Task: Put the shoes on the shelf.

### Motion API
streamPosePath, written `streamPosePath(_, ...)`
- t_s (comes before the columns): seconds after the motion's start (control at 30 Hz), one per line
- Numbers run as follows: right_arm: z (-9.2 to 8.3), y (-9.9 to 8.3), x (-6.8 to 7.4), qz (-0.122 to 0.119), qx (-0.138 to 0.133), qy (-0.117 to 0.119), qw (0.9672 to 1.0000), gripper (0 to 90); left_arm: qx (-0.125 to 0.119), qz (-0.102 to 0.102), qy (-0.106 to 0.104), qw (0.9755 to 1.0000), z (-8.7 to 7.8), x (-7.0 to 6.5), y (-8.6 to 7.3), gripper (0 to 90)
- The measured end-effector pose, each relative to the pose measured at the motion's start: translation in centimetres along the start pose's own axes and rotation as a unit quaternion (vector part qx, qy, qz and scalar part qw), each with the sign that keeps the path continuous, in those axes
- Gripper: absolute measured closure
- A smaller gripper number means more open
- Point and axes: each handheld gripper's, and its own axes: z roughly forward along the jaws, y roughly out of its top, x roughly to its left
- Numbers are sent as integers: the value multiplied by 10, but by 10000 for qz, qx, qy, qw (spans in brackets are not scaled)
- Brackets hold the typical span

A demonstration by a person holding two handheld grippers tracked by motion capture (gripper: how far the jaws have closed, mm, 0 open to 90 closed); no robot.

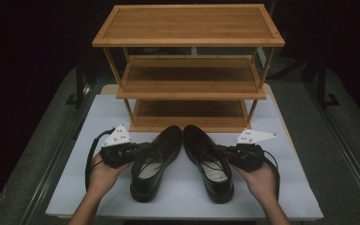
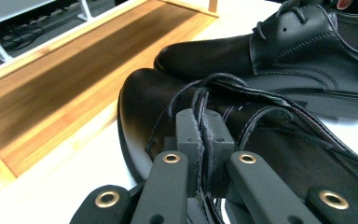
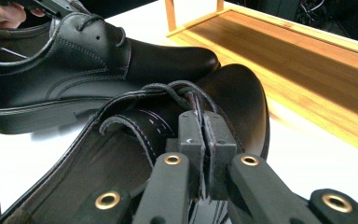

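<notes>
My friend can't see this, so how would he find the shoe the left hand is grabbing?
Find the wooden rack on the white table. Two black shoes lie before it, toes touching. It's the left shoe, pinched at its edge by the left hand-held gripper.

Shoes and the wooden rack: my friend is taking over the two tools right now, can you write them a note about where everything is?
Left tool: shut on the side flap of the left shoe, by the laces.
Right tool: shut on the side flap of the right shoe, same spot.
Both shoes stand on the white board, toes nearly touching, pointing at the wooden rack.
The rack's three shelves hold nothing.
Done: both shoes gripped.
Left, most likely: lift each shoe and set it on a shelf, the lowest one being closest.
</notes>
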Motion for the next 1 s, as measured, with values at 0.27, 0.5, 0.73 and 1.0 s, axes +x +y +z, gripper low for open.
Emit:
streamPosePath(0.27, -1, 6, -8, 114, -51, -157, 9998, 873, -55, -66, 123, 9999, 3, 8, 8, 875)
streamPosePath(0.5, 2, 16, -18, 189, -137, -351, 9991, 873, -130, -167, 201, 9996, 14, 17, 13, 875)
streamPosePath(0.73, 8, 26, -31, 179, -180, -479, 9985, 873, -139, -178, 311, 9993, 29, 26, 18, 875)
streamPosePath(1.0, 23, 35, -48, 255, -197, -672, 9972, 874, -213, -188, 455, 9986, 45, 40, 27, 875)
